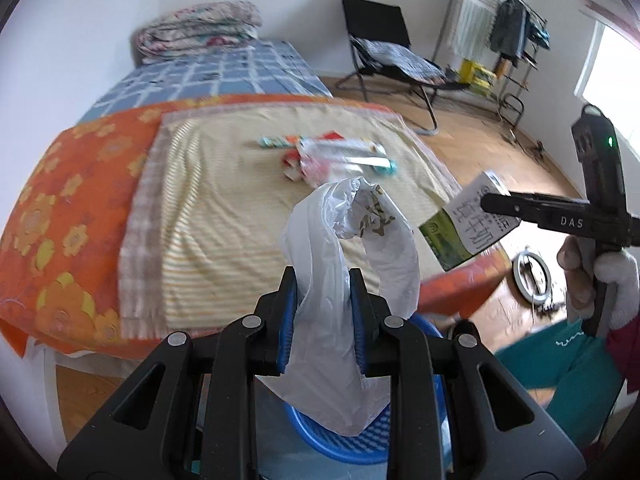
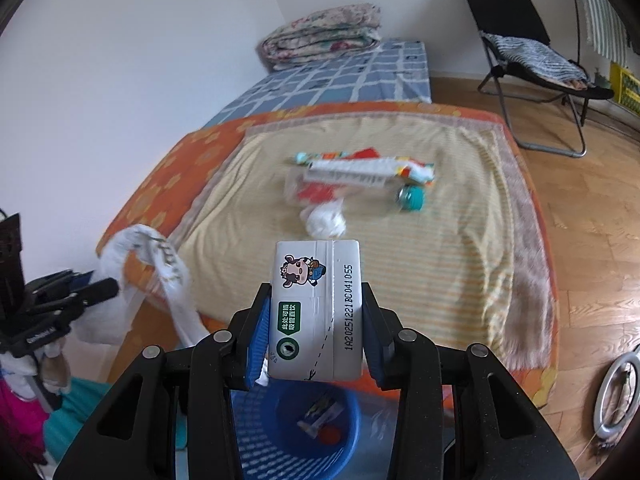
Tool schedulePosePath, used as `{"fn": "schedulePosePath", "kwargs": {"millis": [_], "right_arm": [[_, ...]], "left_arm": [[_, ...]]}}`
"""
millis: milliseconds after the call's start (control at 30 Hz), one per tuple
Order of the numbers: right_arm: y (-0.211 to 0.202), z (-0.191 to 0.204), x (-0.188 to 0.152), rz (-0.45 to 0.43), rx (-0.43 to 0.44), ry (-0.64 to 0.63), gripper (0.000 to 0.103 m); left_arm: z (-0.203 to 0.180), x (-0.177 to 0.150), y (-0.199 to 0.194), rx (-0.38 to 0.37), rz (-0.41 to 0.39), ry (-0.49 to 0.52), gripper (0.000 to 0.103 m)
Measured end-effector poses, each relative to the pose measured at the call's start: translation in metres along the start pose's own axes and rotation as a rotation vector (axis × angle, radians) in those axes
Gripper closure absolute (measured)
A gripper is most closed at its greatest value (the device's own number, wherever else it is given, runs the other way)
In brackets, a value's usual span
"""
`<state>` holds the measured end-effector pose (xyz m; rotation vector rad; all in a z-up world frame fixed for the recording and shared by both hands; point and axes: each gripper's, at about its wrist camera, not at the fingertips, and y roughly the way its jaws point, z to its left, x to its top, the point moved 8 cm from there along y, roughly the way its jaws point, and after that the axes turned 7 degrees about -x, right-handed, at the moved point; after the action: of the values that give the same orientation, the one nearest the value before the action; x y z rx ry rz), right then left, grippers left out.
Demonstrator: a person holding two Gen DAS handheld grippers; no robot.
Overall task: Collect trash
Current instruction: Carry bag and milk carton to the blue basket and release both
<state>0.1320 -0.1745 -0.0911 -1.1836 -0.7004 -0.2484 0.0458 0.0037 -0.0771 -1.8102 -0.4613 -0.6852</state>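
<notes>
Left tongs (image 1: 324, 300) clench a white plastic bag (image 1: 344, 264); right tongs (image 2: 316, 320) grip a milk carton (image 2: 316, 312) above the blue basket (image 2: 256, 432) (wrappers inside) near the bed (image 2: 440, 248).

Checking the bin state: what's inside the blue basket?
In the right wrist view, the blue basket holds a crumpled wrapper and a small red piece. The milk carton in the right claw hides its near side.

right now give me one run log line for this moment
left claw: shut on plastic bag | right claw: shut on milk carton | blue basket: below
</notes>
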Motion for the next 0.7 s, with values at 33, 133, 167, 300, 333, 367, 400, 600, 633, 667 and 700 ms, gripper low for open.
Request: {"fn": "schedulePosePath", "kwargs": {"millis": [33,133,167,300,333,367,400,600,633,667,700], "right_arm": [[0.001,0.003,-0.003,0.006,0.003,-0.004,0.064],[0.002,0.008,-0.018,0.027,0.014,-0.014,0.064],[0.003,0.01,-0.022,0.036,0.023,-0.014,0.064],[0.004,0.016,-0.038,0.061,0.044,-0.017,0.064],[0.005,0.017,-0.042,0.068,0.049,-0.017,0.064],[0.005,0.018,-0.046,0.075,0.053,-0.016,0.064],[0.006,0.02,-0.05,0.082,0.055,-0.016,0.064],[0.016,0.031,-0.082,0.147,0.07,-0.027,0.064],[0.018,0.033,-0.087,0.159,0.071,-0.028,0.064],[0.02,0.033,-0.092,0.169,0.07,-0.029,0.064],[0.022,0.034,-0.096,0.179,0.069,-0.031,0.064]], "left_arm": [[-0.003,-0.004,0.002,-0.002,0.009,0.006,0.08],[-0.008,-0.017,0.011,-0.01,0.048,0.021,0.08],[-0.01,-0.023,0.013,-0.014,0.062,0.03,0.08],[-0.019,-0.041,0.024,-0.027,0.112,0.056,0.08],[-0.02,-0.046,0.028,-0.031,0.128,0.055,0.08],[-0.022,-0.053,0.033,-0.036,0.149,0.055,0.08],[-0.023,-0.059,0.037,-0.041,0.169,0.056,0.08],[-0.032,-0.087,0.064,-0.039,0.273,0.074,0.08],[-0.034,-0.092,0.068,-0.037,0.289,0.077,0.08],[-0.035,-0.096,0.072,-0.034,0.305,0.082,0.08],[-0.036,-0.1,0.076,-0.029,0.319,0.086,0.079]]}}
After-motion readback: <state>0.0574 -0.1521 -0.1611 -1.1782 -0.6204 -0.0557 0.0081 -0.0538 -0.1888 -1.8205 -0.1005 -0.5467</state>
